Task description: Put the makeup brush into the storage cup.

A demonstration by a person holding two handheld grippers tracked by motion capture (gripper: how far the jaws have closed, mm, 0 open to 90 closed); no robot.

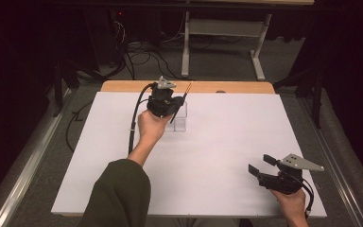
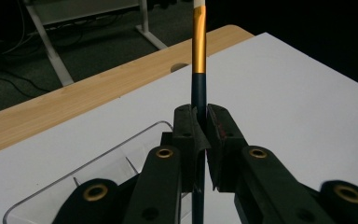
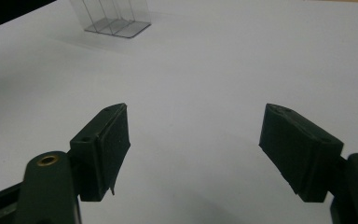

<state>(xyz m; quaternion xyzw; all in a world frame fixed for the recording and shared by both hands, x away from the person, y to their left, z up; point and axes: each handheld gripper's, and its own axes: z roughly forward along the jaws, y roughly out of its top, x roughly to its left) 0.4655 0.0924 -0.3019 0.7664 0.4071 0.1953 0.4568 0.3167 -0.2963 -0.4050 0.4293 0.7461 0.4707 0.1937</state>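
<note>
My left gripper (image 1: 177,103) hovers at the far middle of the white table top (image 1: 217,156), right over a clear plastic divided container (image 1: 180,122). It is shut on a slim dark-blue pen with a gold band (image 1: 187,89). In the left gripper view the pen (image 2: 199,42) rises upright between the closed fingers (image 2: 189,130), with the container's rim (image 2: 74,179) just below at the left. My right gripper (image 1: 260,164) rests near the front right corner, open and holding nothing. In the right gripper view its jaws (image 3: 193,116) stand wide apart over bare white surface, and the container (image 3: 116,18) stands far ahead.
A strip of wooden desk (image 1: 217,86) shows along the far edge of the white top. Beyond it are cables (image 1: 142,54) on the floor and a white desk frame (image 1: 222,42). A metal rail (image 1: 28,161) runs along the left side.
</note>
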